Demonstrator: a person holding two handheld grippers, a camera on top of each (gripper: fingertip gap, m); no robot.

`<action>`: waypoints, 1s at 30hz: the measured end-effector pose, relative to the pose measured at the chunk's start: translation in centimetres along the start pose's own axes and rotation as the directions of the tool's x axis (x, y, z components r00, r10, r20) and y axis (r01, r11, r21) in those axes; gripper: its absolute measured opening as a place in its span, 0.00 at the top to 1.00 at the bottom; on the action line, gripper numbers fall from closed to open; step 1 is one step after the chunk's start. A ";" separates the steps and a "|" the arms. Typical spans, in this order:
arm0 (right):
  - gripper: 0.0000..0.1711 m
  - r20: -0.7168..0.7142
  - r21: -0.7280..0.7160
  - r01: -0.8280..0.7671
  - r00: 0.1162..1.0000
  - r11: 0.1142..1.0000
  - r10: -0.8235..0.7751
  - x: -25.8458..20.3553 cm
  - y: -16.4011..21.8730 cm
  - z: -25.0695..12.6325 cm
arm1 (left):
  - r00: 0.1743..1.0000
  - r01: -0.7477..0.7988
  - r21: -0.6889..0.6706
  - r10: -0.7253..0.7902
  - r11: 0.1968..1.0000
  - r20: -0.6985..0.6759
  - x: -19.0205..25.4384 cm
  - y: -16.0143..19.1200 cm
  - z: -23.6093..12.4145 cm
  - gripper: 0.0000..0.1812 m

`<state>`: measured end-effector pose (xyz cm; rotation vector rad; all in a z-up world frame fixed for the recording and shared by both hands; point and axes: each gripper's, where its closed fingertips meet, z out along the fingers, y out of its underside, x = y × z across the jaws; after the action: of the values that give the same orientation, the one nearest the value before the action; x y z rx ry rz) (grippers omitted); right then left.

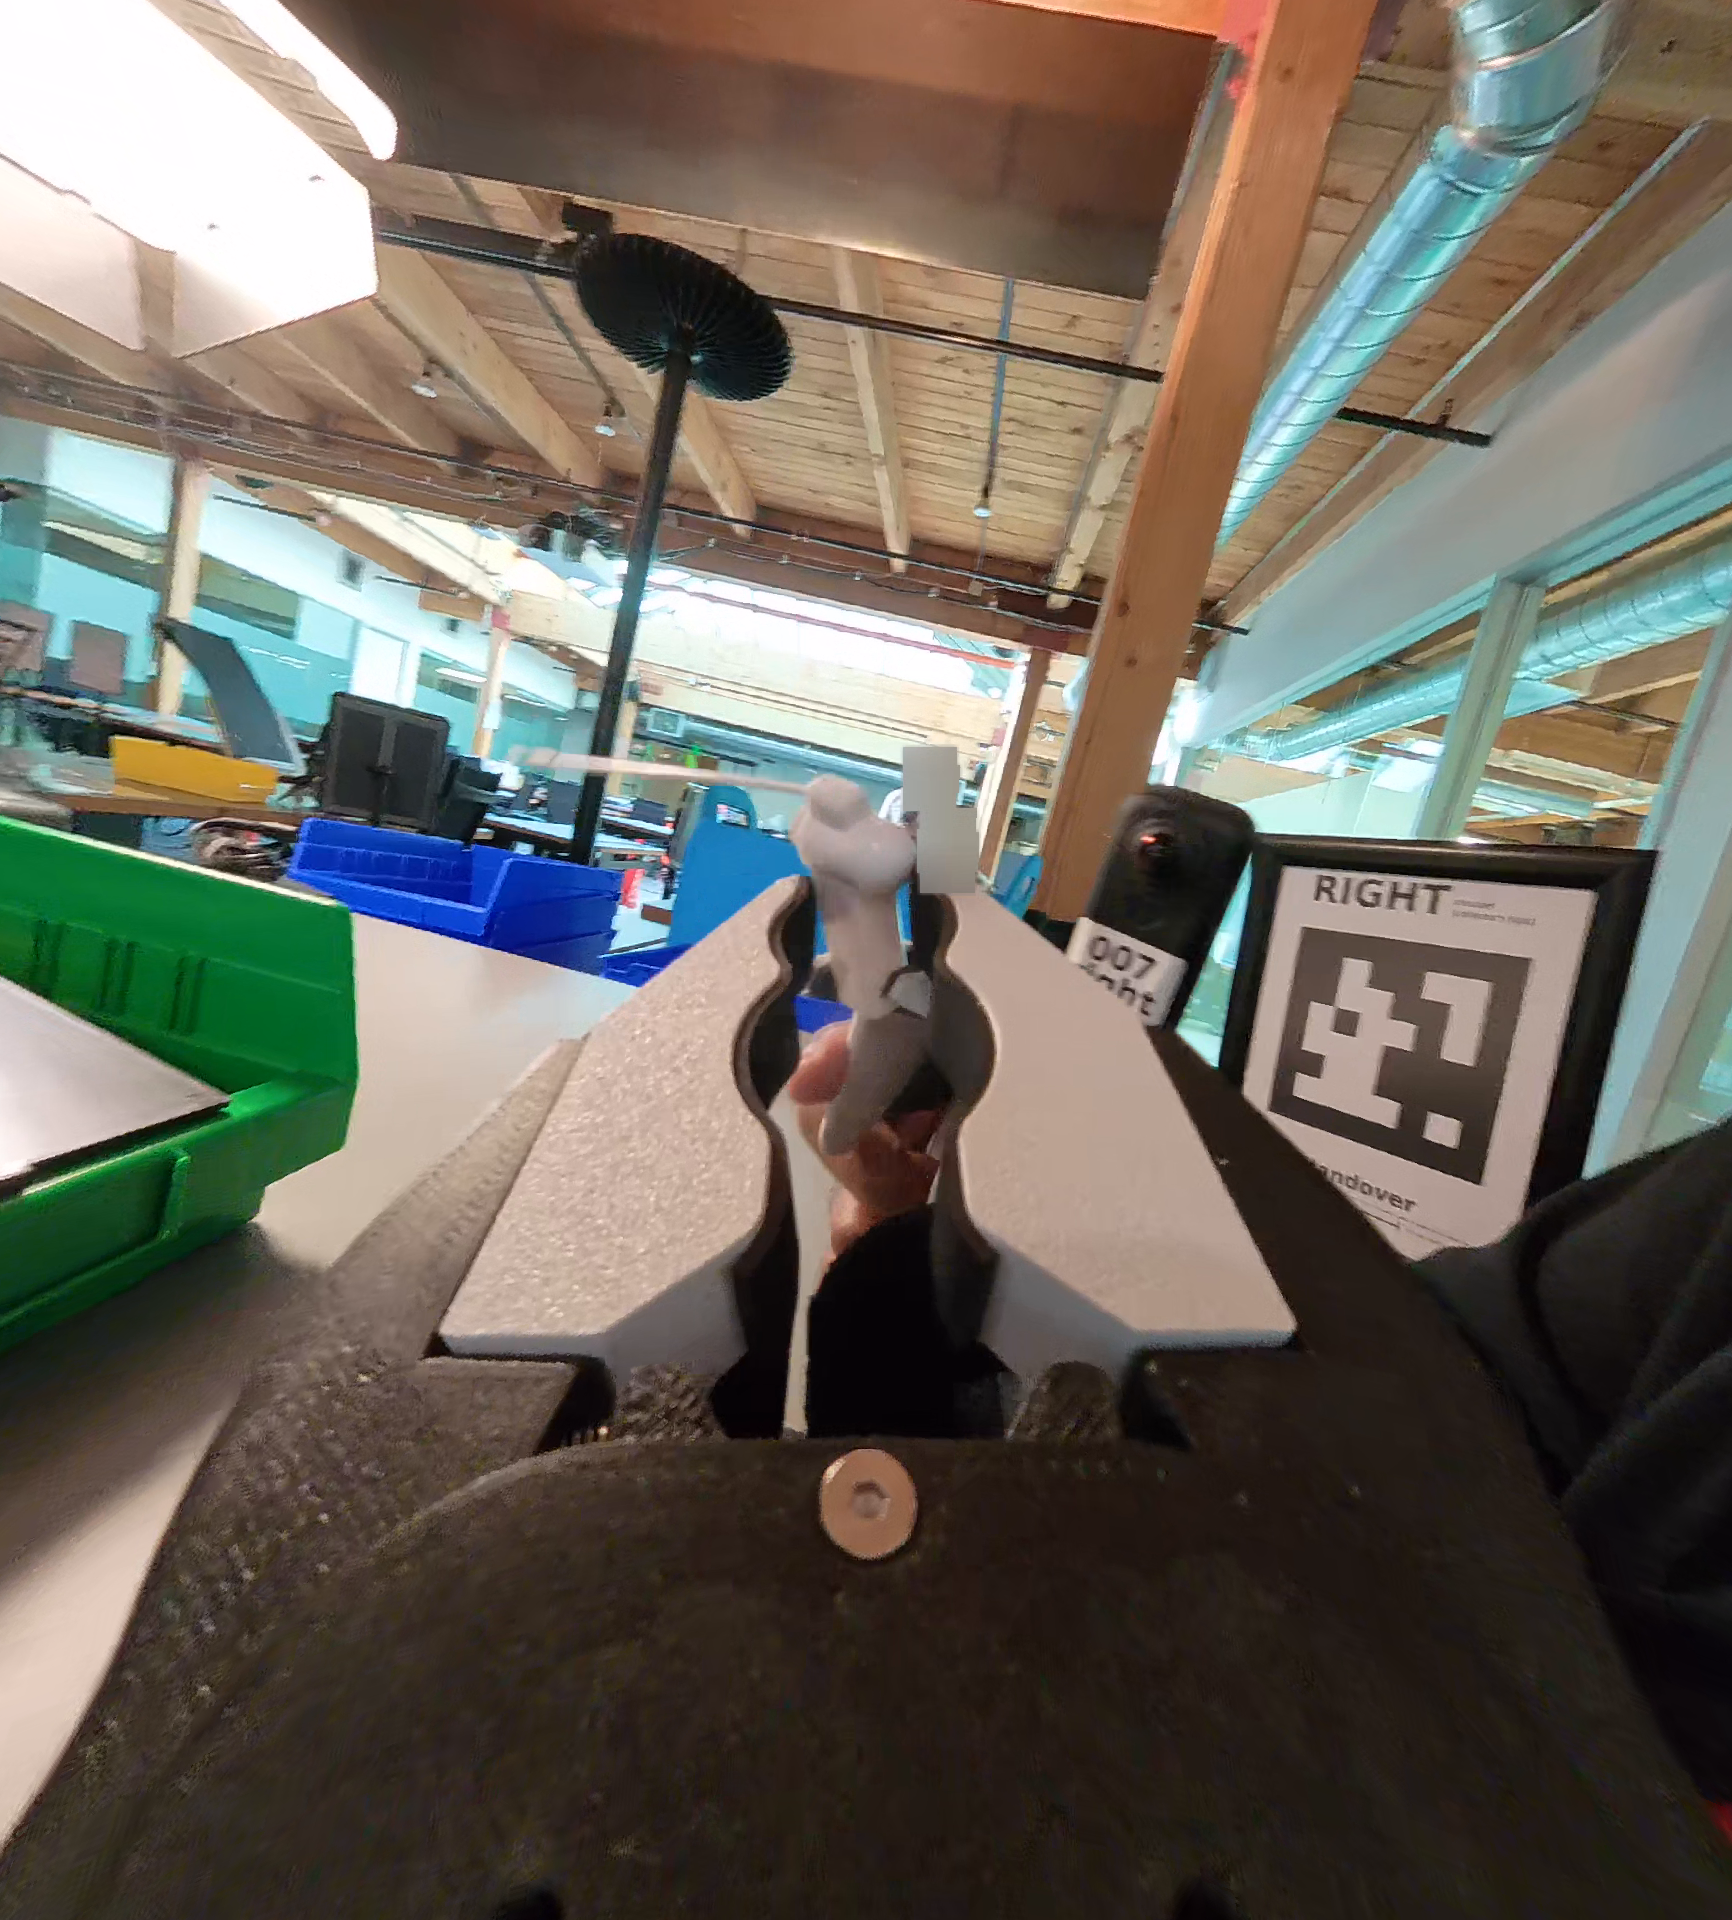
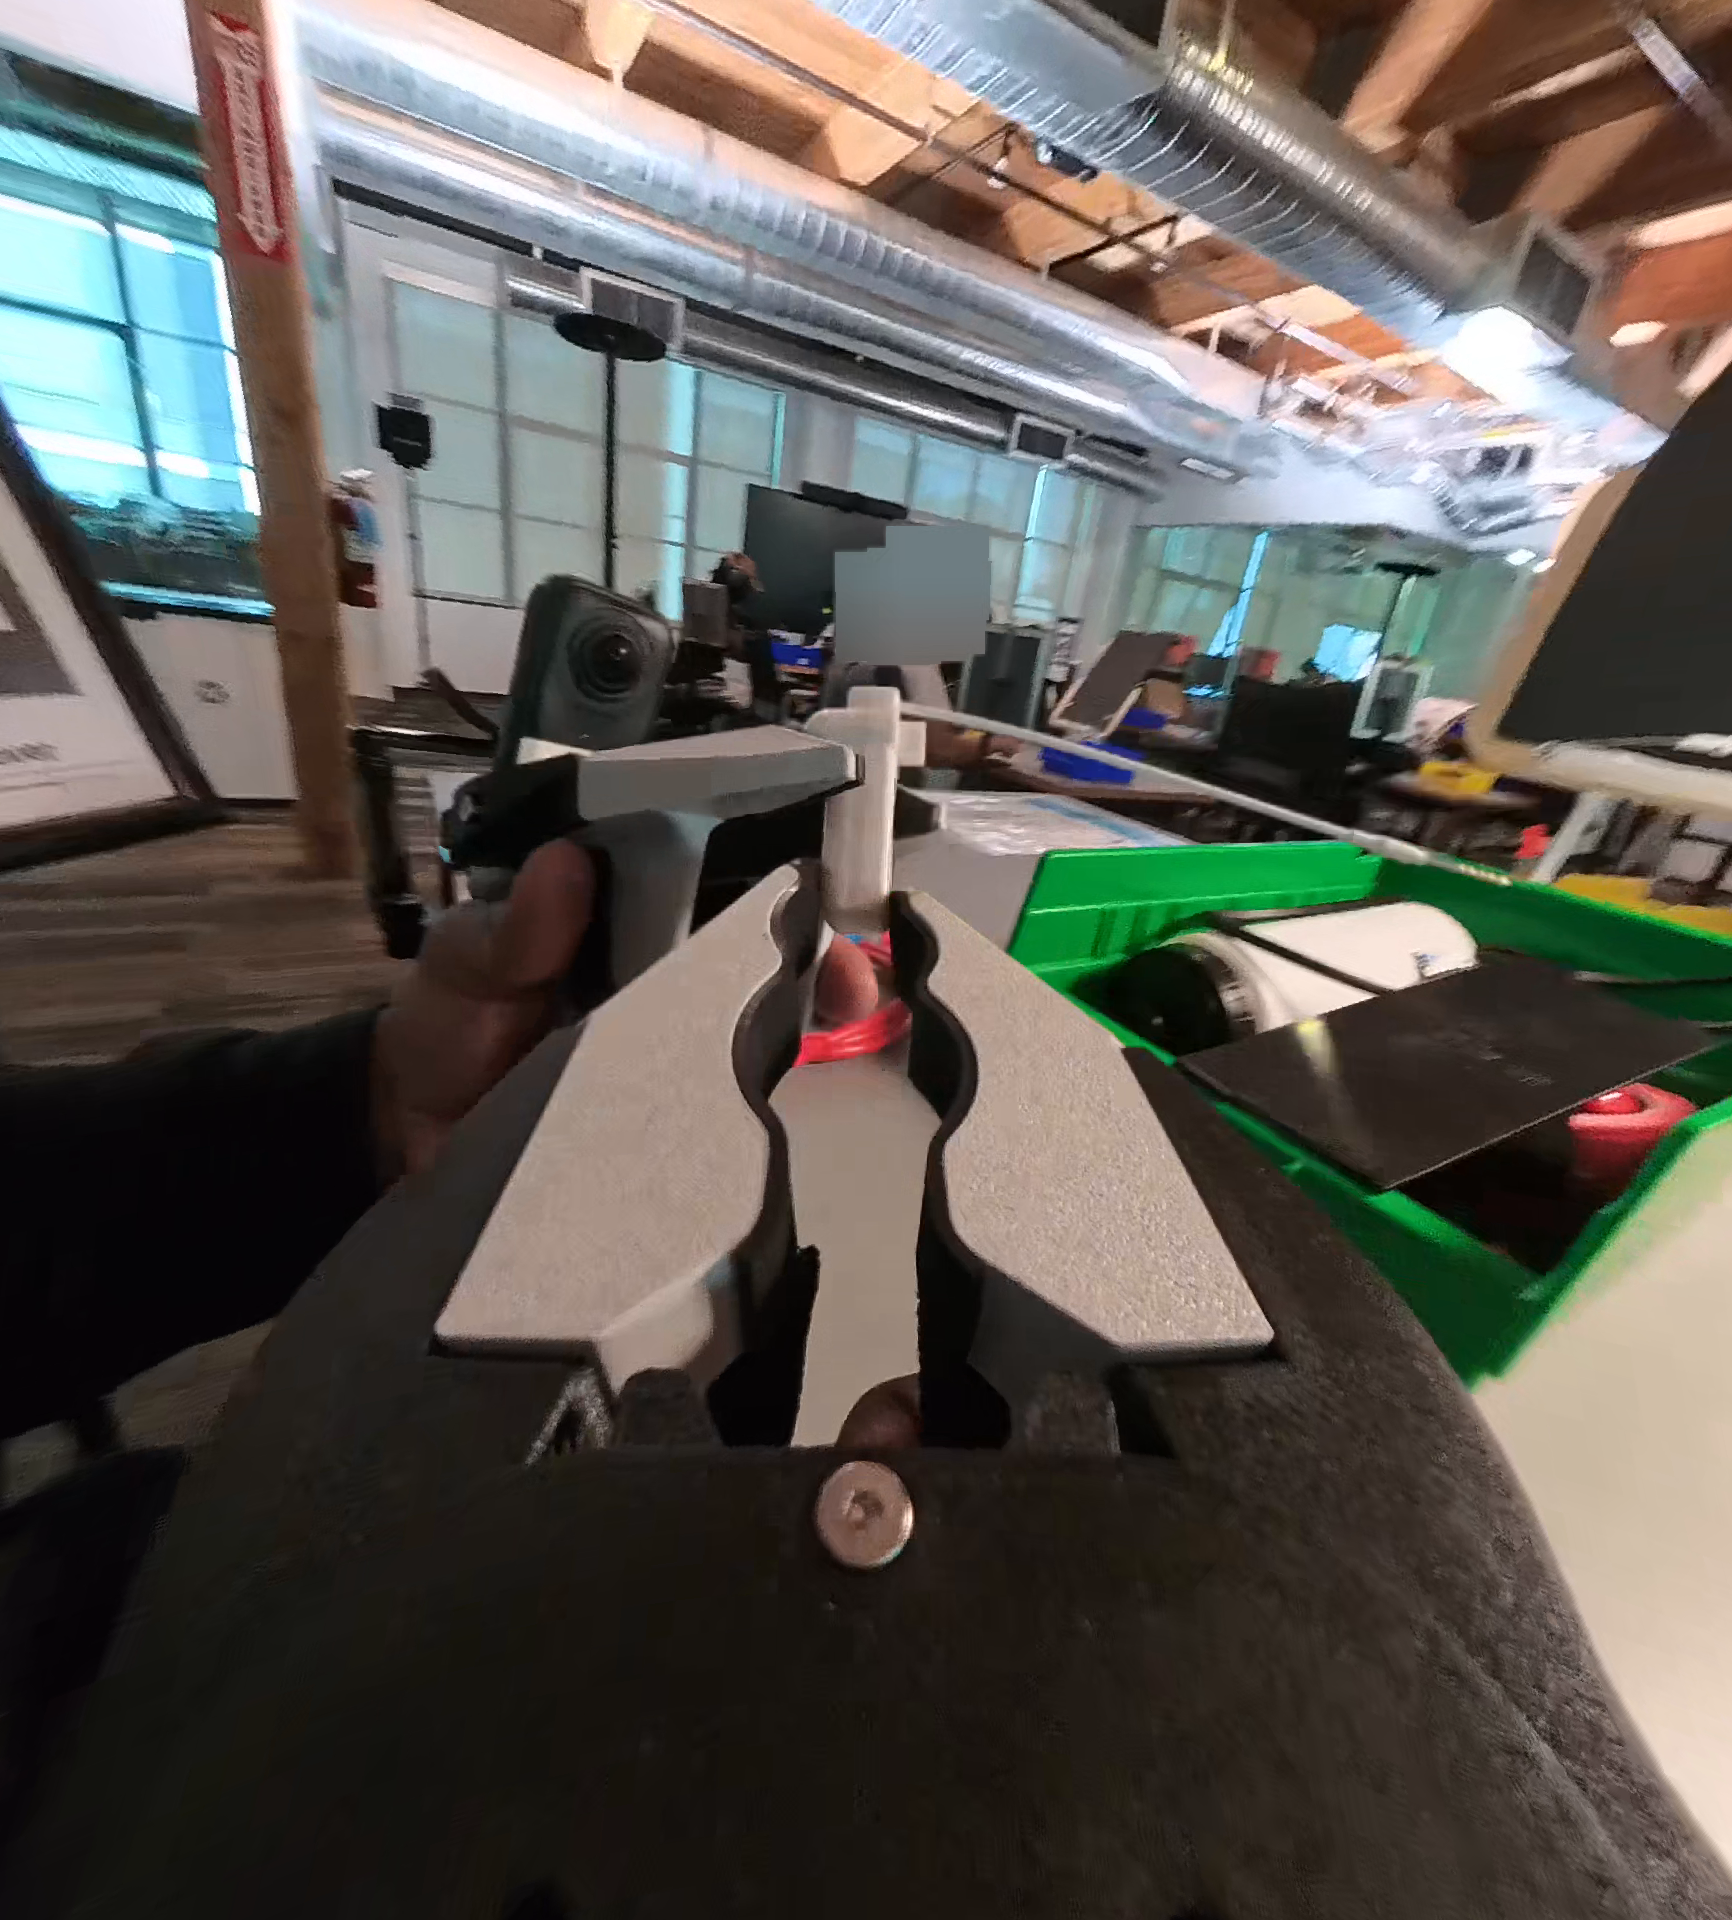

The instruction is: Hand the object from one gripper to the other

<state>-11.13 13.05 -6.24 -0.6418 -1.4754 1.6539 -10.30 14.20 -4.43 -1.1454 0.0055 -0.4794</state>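
White plastic, a small fitting (image 2: 862,821) with a thin tube trailing off it, is sitting upright between both tools' tips. Nearly closed, the right gripper (image 2: 857,914) is pinching its lower end; the left gripper (image 1: 867,914) is clamping it too. Only the right view is showing the left tool sideways, gripping higher up. Beside them, a green bin (image 2: 1205,894) is crowding one flank.

- Left gripper (image 1: 867,914): raised, fingers nearly together, clamping at the tips.
- Right gripper (image 2: 857,904): raised, fingertips closed likewise.
- Bare hand (image 2: 488,966) in dark sleeve grips the left handle.
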 end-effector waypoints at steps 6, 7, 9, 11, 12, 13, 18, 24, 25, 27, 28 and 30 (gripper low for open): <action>0.81 -0.089 0.025 0.077 0.993 0.997 -0.075 1.2 -0.4 -0.5 | 0.998 -0.011 0.004 0.011 1.000 0.057 -0.8 -0.1 -0.1 0.91; 0.78 -0.112 0.006 0.127 0.986 0.992 -0.125 1.2 -0.3 -0.4 | 0.998 -0.007 0.007 0.007 1.000 0.058 -0.9 -0.2 -0.1 0.91; 0.78 -0.147 -0.026 0.218 0.964 0.976 -0.219 1.1 -0.2 -0.2 | 0.998 -0.010 0.002 0.010 1.000 0.064 -0.9 -0.1 -0.1 0.92; 0.86 -0.157 -0.053 0.286 0.944 0.957 -0.291 0.7 0.0 0.1 | 0.998 -0.026 -0.016 0.027 1.000 0.064 -0.8 0.2 0.1 0.92; 0.91 -0.168 -0.064 0.304 0.936 0.950 -0.311 0.6 0.0 0.2 | 0.997 -0.036 -0.025 0.037 0.999 0.062 -0.6 0.3 0.2 0.91; 0.91 -0.177 -0.073 0.306 0.933 0.949 -0.314 0.6 0.1 0.3 | 0.997 -0.047 -0.025 0.048 0.999 0.062 -0.5 0.3 0.3 0.91; 0.91 -0.065 0.024 0.070 0.995 0.997 -0.069 -0.2 -0.7 0.2 | 0.998 -0.055 -0.011 0.055 0.998 0.022 0.2 0.2 0.2 0.89; 0.91 0.098 0.052 -0.121 0.988 0.991 0.116 -1.4 -1.0 0.0 | 0.996 -0.090 -0.018 0.090 0.996 -0.019 1.2 0.4 0.3 0.90; 0.89 0.069 0.048 -0.072 0.995 0.996 0.069 -1.3 -0.8 0.1 | 0.996 -0.093 -0.022 0.093 0.995 -0.009 1.0 0.5 0.3 0.90; 0.77 -0.037 0.012 0.062 0.997 0.998 -0.061 -0.6 -0.3 0.4 | 0.994 -0.102 -0.012 0.102 0.995 0.027 0.5 0.3 0.2 0.92; 0.77 -0.076 -0.016 0.139 0.987 0.990 -0.140 -0.5 0.0 0.5 | 0.994 -0.101 -0.003 0.101 0.995 0.048 0.1 0.1 0.1 0.92; 0.80 -0.140 -0.062 0.273 0.950 0.960 -0.279 -0.3 0.3 0.7 | 0.993 -0.088 0.003 0.088 0.996 0.081 -0.5 -0.1 0.0 0.92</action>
<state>-11.63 12.39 -6.43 -0.5398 -1.4249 1.3353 -10.78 14.36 -4.46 -1.1519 -0.0156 -0.3546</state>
